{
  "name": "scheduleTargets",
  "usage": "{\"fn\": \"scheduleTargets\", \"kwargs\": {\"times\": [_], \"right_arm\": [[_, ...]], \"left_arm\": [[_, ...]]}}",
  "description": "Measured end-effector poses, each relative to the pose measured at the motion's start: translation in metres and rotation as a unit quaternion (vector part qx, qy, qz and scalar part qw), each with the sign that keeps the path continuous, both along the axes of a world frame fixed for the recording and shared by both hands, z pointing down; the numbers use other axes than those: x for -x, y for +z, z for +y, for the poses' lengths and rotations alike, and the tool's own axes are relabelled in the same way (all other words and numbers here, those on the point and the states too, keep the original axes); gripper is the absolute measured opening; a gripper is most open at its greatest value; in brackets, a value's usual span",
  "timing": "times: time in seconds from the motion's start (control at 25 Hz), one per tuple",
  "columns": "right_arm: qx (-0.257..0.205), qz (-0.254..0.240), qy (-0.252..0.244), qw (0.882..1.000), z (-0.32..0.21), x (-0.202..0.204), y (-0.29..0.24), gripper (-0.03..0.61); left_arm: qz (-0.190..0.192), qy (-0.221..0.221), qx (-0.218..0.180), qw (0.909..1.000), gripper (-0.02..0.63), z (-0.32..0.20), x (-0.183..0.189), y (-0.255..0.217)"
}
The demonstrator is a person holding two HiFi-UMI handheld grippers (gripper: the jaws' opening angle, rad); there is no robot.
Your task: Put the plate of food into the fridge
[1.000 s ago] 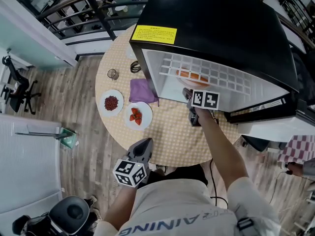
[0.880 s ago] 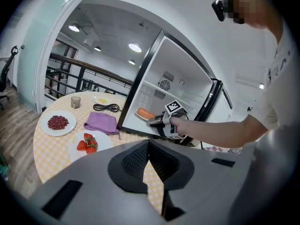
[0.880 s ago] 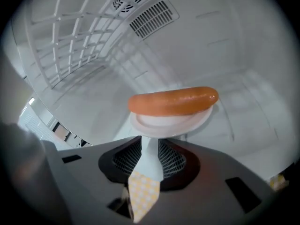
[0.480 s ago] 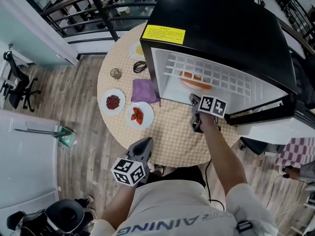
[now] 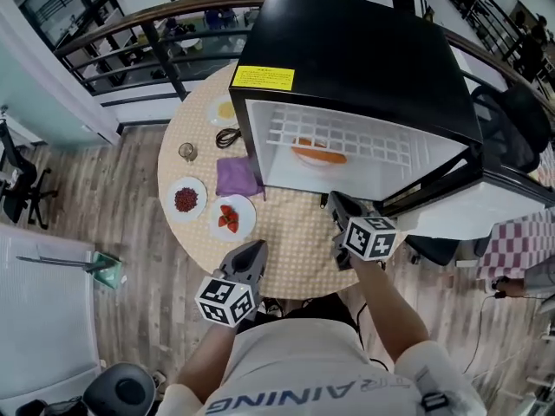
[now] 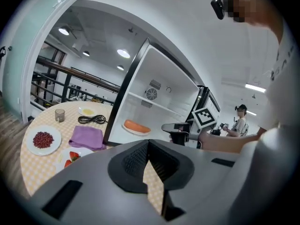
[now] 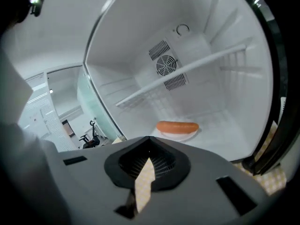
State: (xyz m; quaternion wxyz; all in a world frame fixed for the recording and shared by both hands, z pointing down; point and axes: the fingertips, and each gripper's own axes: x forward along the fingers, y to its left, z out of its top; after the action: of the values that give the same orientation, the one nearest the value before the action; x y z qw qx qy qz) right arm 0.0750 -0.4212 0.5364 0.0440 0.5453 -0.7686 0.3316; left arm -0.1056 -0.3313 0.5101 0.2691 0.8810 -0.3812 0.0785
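The white plate of orange sausage (image 5: 317, 156) sits on the floor of the open black mini fridge (image 5: 364, 50), whose yellow label (image 5: 263, 78) is too small to read. Just outside, the right gripper (image 5: 336, 202) has just closed its jaws on nothing. The left gripper (image 5: 256, 251) is also pinched together and empty.

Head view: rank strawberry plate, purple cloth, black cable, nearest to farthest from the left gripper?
From the left gripper:
1. strawberry plate: just ahead of the jaws, slightly left.
2. purple cloth: directly behind that plate.
3. black cable: farthest back, beyond the cloth.
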Motion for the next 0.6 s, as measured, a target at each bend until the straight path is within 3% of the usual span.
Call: {"fn": "scheduleTargets", "kwargs": {"times": [0.24,0.6], "right_arm": [[-0.060,0.029,0.000,0.998,0.044,-0.004,-0.052,0.021],[-0.113,0.004,0.029,0.993,0.089,-0.019,-0.105,0.021]], "left_arm": [[0.003,0.026,-0.042,0.9988,0.008,-0.018,-0.015,-0.029],[0.004,0.033,-0.104,0.9940,0.008,-0.029,-0.033,-0.075]]}}
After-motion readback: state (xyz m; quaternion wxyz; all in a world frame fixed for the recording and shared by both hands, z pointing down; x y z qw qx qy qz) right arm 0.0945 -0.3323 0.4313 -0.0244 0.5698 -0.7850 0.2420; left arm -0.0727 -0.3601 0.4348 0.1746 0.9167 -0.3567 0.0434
